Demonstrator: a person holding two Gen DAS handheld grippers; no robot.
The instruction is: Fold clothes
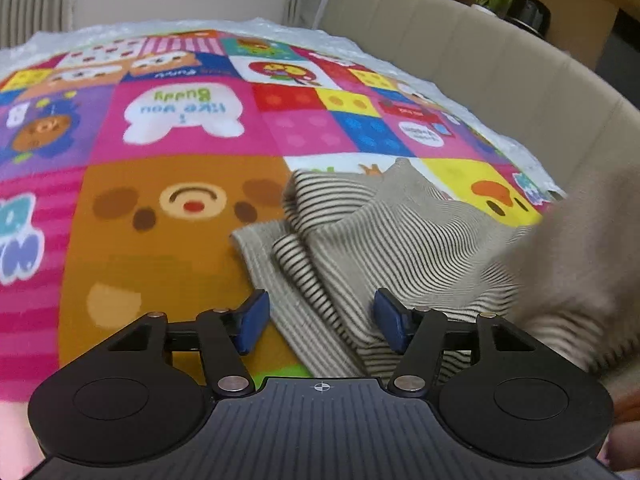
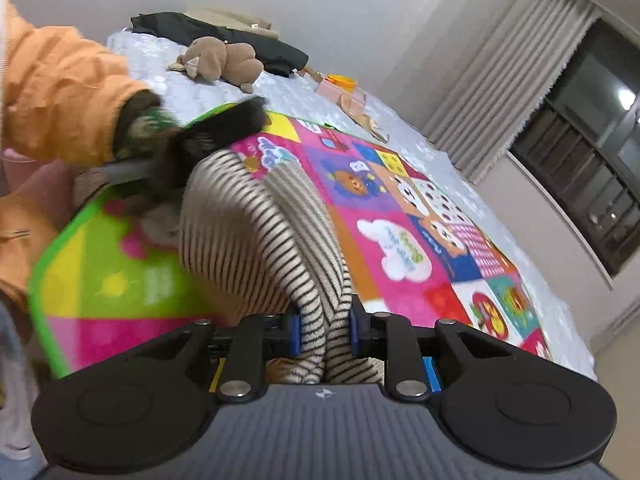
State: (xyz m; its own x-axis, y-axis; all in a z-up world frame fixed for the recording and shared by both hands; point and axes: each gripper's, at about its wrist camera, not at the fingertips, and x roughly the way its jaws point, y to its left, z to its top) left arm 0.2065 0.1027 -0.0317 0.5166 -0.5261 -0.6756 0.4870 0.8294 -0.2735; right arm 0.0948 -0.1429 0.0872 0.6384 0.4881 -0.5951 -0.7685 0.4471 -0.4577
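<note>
Nearest the lens in the right wrist view, the right gripper (image 2: 324,334) is clenched on a bunched fold of the striped garment (image 2: 256,236), which rises from the jaws toward the middle left of the frame. In the left wrist view the left gripper (image 1: 320,320) has its jaws parted, straddling the garment's edge at lower centre without pressing it. The garment lies rumpled on the colourful cartoon mat (image 1: 168,208) spread over the bed (image 2: 400,128). Folding looks barely begun: no neat crease shows, and flattening and folding remain. Only the right view shows the orange sleeve (image 2: 60,92), the plush toy (image 2: 224,60) and the window (image 2: 592,152); only the left shows the beige headboard (image 1: 480,64).
</note>
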